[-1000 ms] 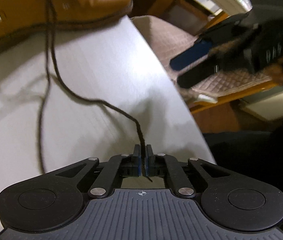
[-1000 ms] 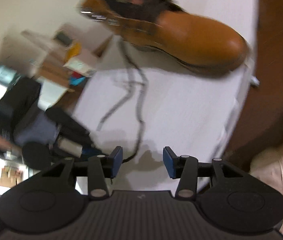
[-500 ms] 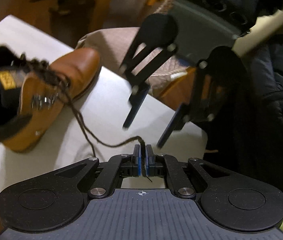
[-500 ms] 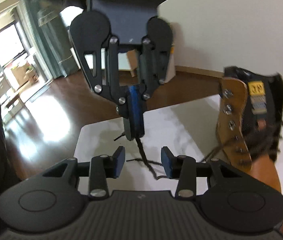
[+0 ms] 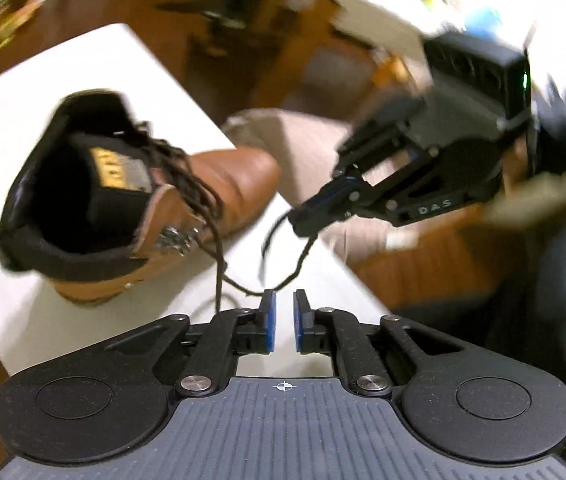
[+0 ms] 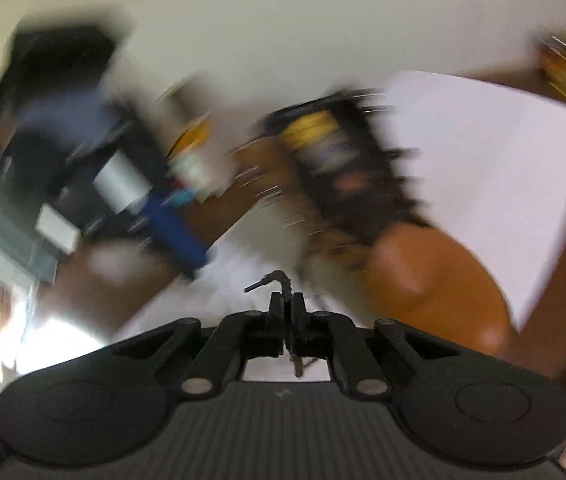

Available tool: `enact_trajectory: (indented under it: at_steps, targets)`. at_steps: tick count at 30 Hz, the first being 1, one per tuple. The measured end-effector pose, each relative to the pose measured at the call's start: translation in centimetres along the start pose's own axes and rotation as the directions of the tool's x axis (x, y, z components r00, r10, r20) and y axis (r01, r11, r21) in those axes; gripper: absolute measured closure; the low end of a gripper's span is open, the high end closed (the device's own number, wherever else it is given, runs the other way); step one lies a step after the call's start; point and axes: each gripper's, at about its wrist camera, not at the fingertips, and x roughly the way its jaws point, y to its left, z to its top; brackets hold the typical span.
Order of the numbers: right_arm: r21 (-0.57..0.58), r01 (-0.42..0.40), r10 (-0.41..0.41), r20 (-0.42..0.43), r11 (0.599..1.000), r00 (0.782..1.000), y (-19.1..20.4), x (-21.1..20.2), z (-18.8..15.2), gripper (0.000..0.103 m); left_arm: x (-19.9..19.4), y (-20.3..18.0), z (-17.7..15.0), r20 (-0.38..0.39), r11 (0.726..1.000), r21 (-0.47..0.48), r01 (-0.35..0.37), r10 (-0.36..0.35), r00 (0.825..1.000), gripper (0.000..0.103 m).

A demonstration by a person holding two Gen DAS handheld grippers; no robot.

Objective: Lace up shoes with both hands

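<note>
Mid lace hand-off: my L gripper (image 5: 282, 320) has just been opening, jaws slightly apart w/ nothing between, R gripper (image 6: 287, 312) clamped on lace end (image 6: 267, 279), boot (image 5: 131, 208) on white table (image 5: 83, 64); next, prob. thread an upper hook.

Left tongs (image 5: 283, 322) just parted, right tongs (image 6: 287, 312) just clamped
</note>
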Motion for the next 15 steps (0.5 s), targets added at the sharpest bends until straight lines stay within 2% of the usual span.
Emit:
enact_trajectory:
  at_steps: [1, 3, 4, 10, 15]
  targets:
    - [0.065, 0.011, -0.013, 0.027, 0.998, 1.000, -0.7, -0.4, 0.0, 0.099, -0.1, 0.1, 0.0, 0.027, 0.999, -0.051, 0.011, -0.010, 1.000, 0.086]
    - [0.098, 0.021, -0.026, 0.052, 0.995, 0.998, -0.4, -0.6, 0.4, 0.099, -0.2, 0.4, -0.2, 0.085, 0.987, -0.155, 0.040, -0.027, 0.996, 0.081]
    - [0.098, 0.026, -0.032, 0.060, 0.995, 0.998, -0.3, -0.6, 0.5, 0.099, 0.1, 0.8, -0.3, 0.134, 0.965, -0.249, 0.084, -0.051, 0.990, 0.081]
    - [0.008, 0.020, -0.021, 0.088, 1.000, 0.996, 1.2, -1.1, 0.6, 0.099, 2.1, 1.7, -0.4, 0.226, 0.894, -0.405, 0.190, -0.103, 0.969, 0.081]
    - [-0.088, 0.014, -0.006, 0.088, 0.996, 0.996, 2.3, -1.4, 0.0, 0.099, 4.0, 3.0, -0.9, 0.259, 0.836, -0.496, 0.233, -0.114, 0.959, 0.074]
